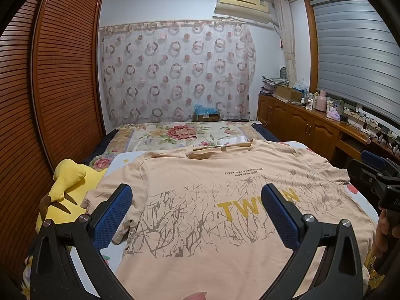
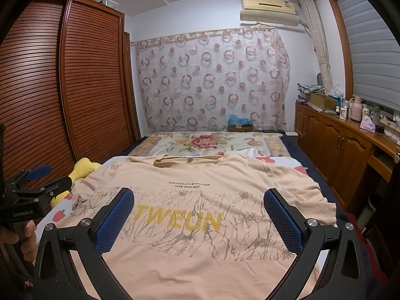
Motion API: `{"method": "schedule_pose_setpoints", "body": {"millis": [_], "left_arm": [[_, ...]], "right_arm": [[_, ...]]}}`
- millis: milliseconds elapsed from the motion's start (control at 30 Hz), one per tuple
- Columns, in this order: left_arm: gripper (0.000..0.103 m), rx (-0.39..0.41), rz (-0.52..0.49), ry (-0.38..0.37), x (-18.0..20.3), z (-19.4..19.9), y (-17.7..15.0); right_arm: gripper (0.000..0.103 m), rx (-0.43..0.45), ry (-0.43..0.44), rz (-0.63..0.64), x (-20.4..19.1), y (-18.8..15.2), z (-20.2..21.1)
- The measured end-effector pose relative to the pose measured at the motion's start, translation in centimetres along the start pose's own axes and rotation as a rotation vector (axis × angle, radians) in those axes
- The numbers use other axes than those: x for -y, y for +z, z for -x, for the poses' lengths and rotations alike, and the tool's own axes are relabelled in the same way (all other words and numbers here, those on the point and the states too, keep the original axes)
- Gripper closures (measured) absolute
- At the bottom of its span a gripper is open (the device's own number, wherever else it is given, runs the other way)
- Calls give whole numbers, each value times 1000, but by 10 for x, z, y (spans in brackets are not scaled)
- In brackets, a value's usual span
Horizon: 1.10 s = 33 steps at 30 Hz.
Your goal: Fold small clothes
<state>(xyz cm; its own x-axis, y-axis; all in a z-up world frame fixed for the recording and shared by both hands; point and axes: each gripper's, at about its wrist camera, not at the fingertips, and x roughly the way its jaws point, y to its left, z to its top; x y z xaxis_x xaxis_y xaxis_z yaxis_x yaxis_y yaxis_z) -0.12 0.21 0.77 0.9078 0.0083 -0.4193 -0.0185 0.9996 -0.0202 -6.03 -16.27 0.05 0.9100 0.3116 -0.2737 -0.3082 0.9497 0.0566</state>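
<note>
A peach T-shirt [image 1: 205, 175] [image 2: 200, 175] lies spread flat, front up, on the bed, collar toward the far end, with a yellow "TWEUN" print and grey branch pattern. My left gripper [image 1: 196, 197] hovers open above the shirt's lower left half, blue pads wide apart, nothing between them. My right gripper [image 2: 198, 200] is likewise open over the lower middle of the shirt. Each gripper shows at the edge of the other's view: the right gripper [image 1: 375, 172] and the left gripper [image 2: 37, 175]. The hem lies below both views.
A yellow plush toy [image 1: 67, 187] [image 2: 82, 168] lies at the shirt's left. A floral bedspread [image 1: 180, 135] covers the far bed. A louvred wardrobe [image 1: 50, 87] stands left, a cluttered wooden sideboard [image 2: 345, 135] right. A hand [image 2: 27, 235] holds the left gripper's handle.
</note>
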Motion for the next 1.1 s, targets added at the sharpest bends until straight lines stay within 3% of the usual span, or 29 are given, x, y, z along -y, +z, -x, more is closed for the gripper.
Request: {"method": "schedule_pose_setpoints", "body": {"millis": [1100], "left_arm": [[0,10,-5,4,-1,2,1]], "right_arm": [[0,9,-2,1,-1,1,2]]}}
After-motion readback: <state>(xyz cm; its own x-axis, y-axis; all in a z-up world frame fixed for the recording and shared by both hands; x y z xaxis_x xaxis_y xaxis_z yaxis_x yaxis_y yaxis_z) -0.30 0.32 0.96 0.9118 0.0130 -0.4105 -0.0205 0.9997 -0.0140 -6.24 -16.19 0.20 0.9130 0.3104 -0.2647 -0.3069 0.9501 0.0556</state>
